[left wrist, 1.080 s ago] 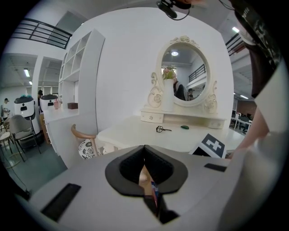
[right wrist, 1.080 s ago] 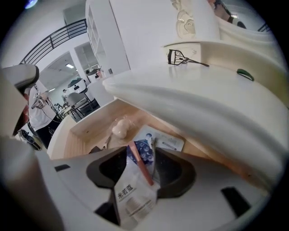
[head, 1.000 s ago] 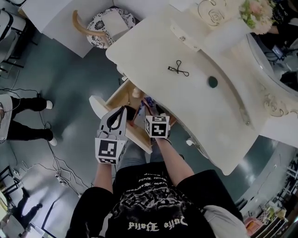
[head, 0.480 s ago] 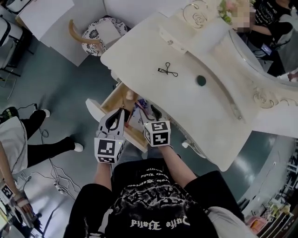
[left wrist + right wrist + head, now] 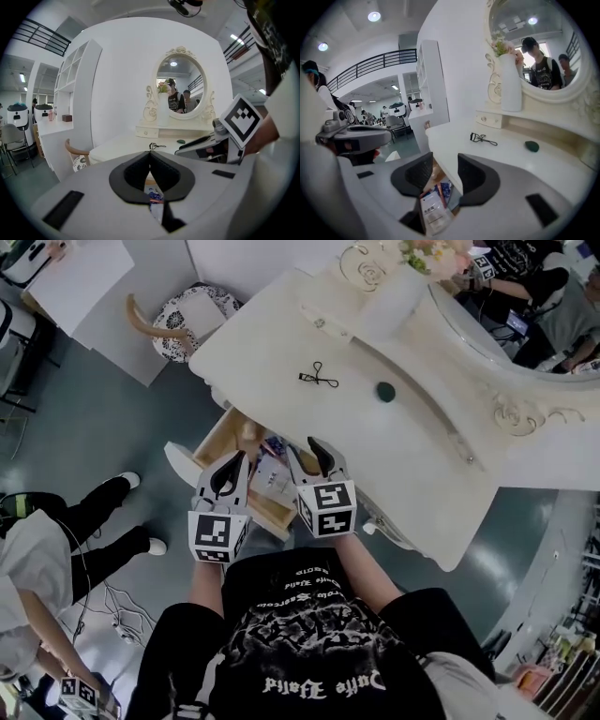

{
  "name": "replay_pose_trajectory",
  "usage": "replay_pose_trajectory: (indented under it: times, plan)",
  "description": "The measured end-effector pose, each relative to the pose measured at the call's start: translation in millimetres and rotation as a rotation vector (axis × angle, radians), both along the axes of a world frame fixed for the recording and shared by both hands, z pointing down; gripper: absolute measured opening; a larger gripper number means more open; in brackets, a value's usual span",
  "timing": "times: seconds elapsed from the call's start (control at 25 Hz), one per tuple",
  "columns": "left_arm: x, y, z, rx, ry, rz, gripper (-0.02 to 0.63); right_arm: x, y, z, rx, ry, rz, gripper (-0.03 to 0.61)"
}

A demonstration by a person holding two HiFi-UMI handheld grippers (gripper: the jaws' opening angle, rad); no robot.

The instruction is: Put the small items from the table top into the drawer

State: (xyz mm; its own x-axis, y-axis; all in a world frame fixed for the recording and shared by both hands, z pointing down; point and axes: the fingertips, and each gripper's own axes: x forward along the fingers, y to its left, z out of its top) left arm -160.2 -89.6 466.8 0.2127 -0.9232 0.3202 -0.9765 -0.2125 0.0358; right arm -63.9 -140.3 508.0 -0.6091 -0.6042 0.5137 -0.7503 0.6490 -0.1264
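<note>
A black eyelash curler and a small dark green item lie on the white dressing table. Below the table's edge the wooden drawer stands pulled out, with packets inside. My right gripper hovers over the drawer at the table's edge. It is open, its jaws have just been closing a little, and nothing is between them. My left gripper hangs beside it over the drawer, shut and empty.
A chair with a patterned cushion stands beyond the table's left end. An oval mirror and a vase of flowers rise at the table's back. A person's legs and cables are on the floor at left.
My right gripper has risen out of the drawer, and its fingers now show above the table's edge. The left gripper has risen slightly beside it.
</note>
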Motion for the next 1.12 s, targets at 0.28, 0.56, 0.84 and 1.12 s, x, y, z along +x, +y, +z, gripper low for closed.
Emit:
replay_pose_trajectory:
  times: [0.28,0.56,0.84,1.12]
  plan:
    - [14,-6,-15,0.037,-0.015,0.042,0.015,18,-7,-31,0.11,0.003,0.03,0.133]
    - [31,-16,-35,0.09,-0.025,0.092,0.015,33,-8,-57,0.222,0.021,0.061,0.029]
    - [43,-23,-40,0.109,-0.03,0.125,0.015,45,-16,-65,0.25,0.022,0.099,0.009]
    - [44,-28,-43,0.116,-0.039,0.131,0.015,49,-16,-65,0.269,0.005,0.066,0.009]
